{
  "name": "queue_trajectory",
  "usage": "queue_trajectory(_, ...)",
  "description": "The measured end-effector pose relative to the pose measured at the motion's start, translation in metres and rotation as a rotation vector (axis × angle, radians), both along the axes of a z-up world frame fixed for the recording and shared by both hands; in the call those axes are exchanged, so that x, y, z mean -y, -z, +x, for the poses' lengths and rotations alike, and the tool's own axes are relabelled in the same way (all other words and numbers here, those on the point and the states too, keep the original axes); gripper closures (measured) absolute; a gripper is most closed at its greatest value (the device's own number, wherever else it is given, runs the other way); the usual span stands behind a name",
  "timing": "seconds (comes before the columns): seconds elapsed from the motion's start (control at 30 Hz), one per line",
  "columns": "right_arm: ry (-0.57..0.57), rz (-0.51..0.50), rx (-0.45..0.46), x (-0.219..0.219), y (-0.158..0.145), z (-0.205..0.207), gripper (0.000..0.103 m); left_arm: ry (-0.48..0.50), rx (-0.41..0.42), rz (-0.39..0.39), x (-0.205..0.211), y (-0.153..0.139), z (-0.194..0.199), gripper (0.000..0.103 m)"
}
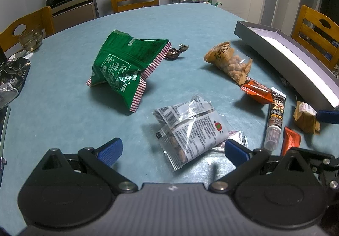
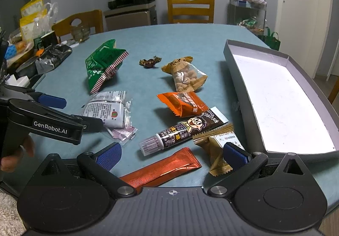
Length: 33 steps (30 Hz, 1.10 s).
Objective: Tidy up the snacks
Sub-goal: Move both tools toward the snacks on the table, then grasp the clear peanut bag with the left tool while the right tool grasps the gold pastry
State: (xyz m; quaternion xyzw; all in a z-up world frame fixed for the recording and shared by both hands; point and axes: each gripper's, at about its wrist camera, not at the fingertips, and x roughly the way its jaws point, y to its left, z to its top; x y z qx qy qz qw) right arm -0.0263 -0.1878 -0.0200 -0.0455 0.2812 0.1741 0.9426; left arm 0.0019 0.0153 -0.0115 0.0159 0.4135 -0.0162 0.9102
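Blue-padded and spread apart, your left tool (image 1: 172, 150) and right tool (image 2: 170, 154) hover over snack packets scattered on the teal desk (image 1: 63, 108), beside the grey box lid (image 2: 275, 96).

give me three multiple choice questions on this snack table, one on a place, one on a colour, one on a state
1. Where does the tube lie?
A. inside the tray
B. on the table between the orange pack and the gold pack
C. on a chair

2. What colour is the big bag with striped edges?
A. green
B. yellow
C. blue

3. How does the tray stand?
A. full of snacks
B. holding one pack
C. no snacks in it

Answers:
1 B, the tube rests on the table with the orange pack behind it and the gold pack in front.
2 A, its printed face is green with red and white edges.
3 C, only its bare white floor shows, and both the left gripper and right gripper have open, empty jaws.
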Motion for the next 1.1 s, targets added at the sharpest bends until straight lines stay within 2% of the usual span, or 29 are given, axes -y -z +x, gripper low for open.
queue_trajectory(0.27, 0.001, -0.002, 0.009, 0.002, -0.001, 0.0, 0.0, -0.002, 0.002, -0.002, -0.001, 0.0, -0.001, 0.0)
queue_trajectory(0.63, 0.064, 0.001, 0.053, 0.013, -0.004, 0.008, 0.0, -0.003, 0.002, -0.003, -0.003, -0.002, 0.0, 0.0)
queue_trajectory(0.73, 0.077, -0.019, 0.057, 0.013, -0.002, 0.011, 0.003, 0.003, -0.001, -0.008, -0.003, -0.003, 0.002, 0.0)
queue_trajectory(0.97, 0.076, -0.065, 0.045, 0.007, 0.002, 0.018, 0.018, 0.03, 0.026, -0.065, -0.007, -0.006, 0.011, 0.0)
queue_trajectory(1.1, 0.079, -0.074, 0.029, 0.007, 0.004, 0.02, 0.019, 0.025, 0.013, -0.094, -0.012, -0.001, 0.023, 0.0)
